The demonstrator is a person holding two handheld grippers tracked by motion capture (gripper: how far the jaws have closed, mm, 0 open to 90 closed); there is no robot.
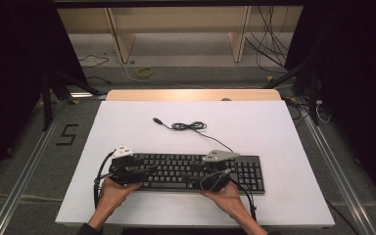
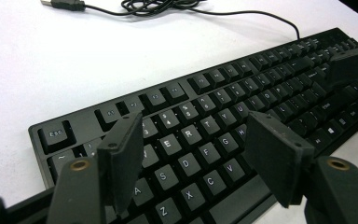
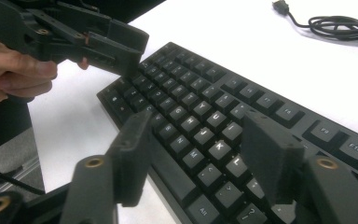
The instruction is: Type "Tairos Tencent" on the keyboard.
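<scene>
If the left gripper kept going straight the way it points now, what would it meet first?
Probably the keyboard: the open left gripper points down at its letter keys, around the E-to-V area, though how near is unclear.

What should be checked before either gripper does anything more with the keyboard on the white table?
1. Left gripper jaws apart, nothing clamped: ok; they hang over the left letter keys.
2. Right gripper jaws apart, nothing clamped: ok; over the right letter keys.
3. Keyboard flat on the table: ok.
4. Cable away from both grippers: ok; coiled behind the keyboard, plug loose on the table.
5. Pads touching keys: cannot tell.
6. Grippers apart from each other: ok.
</scene>
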